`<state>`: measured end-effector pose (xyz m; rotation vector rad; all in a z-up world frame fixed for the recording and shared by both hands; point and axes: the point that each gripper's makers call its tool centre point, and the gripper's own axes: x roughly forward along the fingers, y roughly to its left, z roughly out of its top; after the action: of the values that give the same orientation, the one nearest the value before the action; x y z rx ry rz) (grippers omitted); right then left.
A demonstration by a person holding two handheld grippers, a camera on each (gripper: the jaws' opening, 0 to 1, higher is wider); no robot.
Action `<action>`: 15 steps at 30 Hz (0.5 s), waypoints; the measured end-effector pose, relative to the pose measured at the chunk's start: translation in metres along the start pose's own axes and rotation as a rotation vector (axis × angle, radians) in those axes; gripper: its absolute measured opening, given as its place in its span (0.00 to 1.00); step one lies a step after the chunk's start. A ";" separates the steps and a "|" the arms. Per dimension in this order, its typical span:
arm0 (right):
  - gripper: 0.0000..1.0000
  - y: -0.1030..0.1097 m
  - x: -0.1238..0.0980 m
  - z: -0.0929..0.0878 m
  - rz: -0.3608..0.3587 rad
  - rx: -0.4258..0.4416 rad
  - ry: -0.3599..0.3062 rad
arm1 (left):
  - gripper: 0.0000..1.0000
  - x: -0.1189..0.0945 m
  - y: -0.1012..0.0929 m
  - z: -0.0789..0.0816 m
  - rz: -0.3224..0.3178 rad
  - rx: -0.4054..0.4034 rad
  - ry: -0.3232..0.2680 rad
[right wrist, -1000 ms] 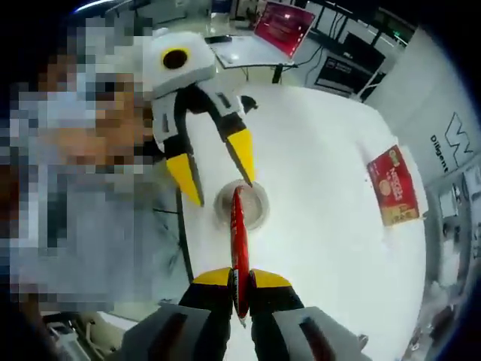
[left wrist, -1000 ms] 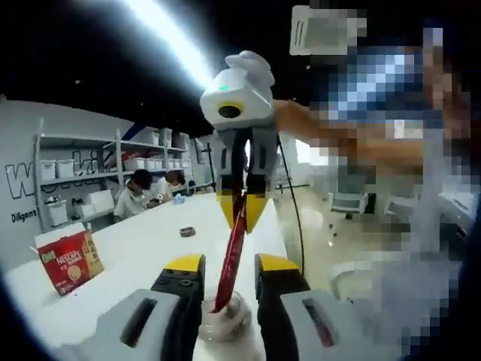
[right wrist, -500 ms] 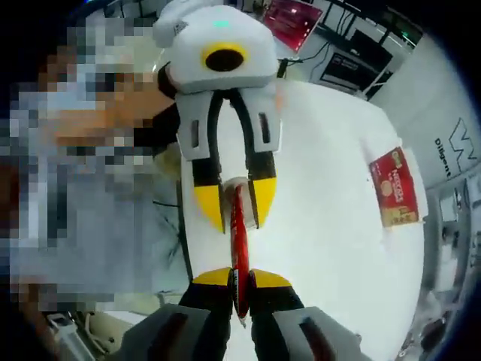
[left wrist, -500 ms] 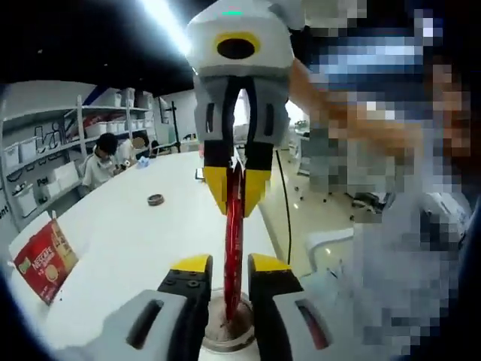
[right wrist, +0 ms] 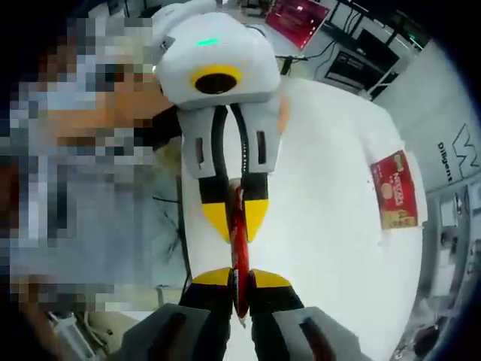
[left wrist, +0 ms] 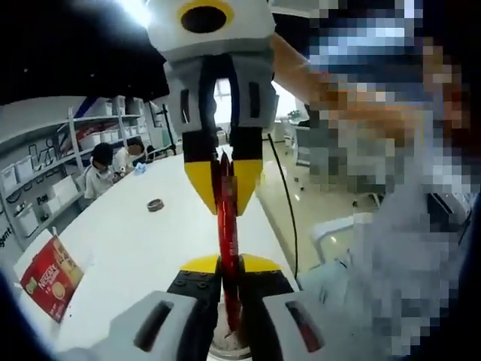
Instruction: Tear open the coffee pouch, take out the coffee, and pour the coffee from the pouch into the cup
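A thin red coffee pouch [left wrist: 228, 226] stands upright, stretched between both grippers over the white table [left wrist: 143, 248]. My left gripper [left wrist: 229, 265] is shut on its lower part. Just under those jaws, part of the rim of a clear cup [left wrist: 218, 350] shows with the pouch's lower end dipping into it. My right gripper [left wrist: 224, 184] comes down from above, shut on the pouch's top end. In the right gripper view, my right gripper [right wrist: 239, 278] clamps the pouch [right wrist: 237, 248], and my left gripper [right wrist: 237, 214] pinches it farther along, hiding the cup.
A red Nescafe box [left wrist: 49, 274] [right wrist: 394, 199] lies on the table to one side. A small dark round object [left wrist: 155, 204] sits farther along. People [left wrist: 101, 169] sit at the far end near shelves. The table edge [left wrist: 274, 226] drops off beside the cup.
My left gripper's jaws have shut on the pouch's lower part, and the two grippers have drawn closer together along it.
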<state>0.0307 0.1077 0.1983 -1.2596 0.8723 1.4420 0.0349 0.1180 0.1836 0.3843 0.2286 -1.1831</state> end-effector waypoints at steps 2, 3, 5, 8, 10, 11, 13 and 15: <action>0.09 0.000 0.000 0.001 0.003 -0.007 0.005 | 0.10 -0.001 0.001 -0.001 -0.005 -0.016 -0.005; 0.09 -0.001 -0.001 0.001 0.010 -0.008 0.000 | 0.10 -0.002 0.001 -0.001 -0.007 -0.024 -0.012; 0.09 0.001 -0.001 0.003 0.029 -0.008 -0.026 | 0.09 -0.004 0.001 -0.001 -0.011 -0.040 -0.027; 0.09 0.002 -0.001 0.004 0.054 -0.004 -0.084 | 0.08 -0.005 0.000 -0.001 -0.014 -0.057 -0.047; 0.09 0.002 -0.001 0.005 0.066 0.016 -0.141 | 0.07 -0.005 0.001 -0.001 -0.011 -0.063 -0.056; 0.09 0.002 -0.001 0.005 0.070 0.015 -0.158 | 0.07 -0.005 0.001 -0.001 -0.010 -0.065 -0.060; 0.10 0.001 -0.003 0.007 0.074 0.010 -0.206 | 0.07 -0.005 0.002 0.000 -0.011 -0.070 -0.065; 0.11 -0.001 -0.007 0.011 0.069 -0.007 -0.287 | 0.06 -0.007 0.006 0.001 0.000 -0.073 -0.077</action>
<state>0.0285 0.1164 0.2076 -1.0030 0.7224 1.6340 0.0373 0.1255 0.1885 0.2741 0.2042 -1.1836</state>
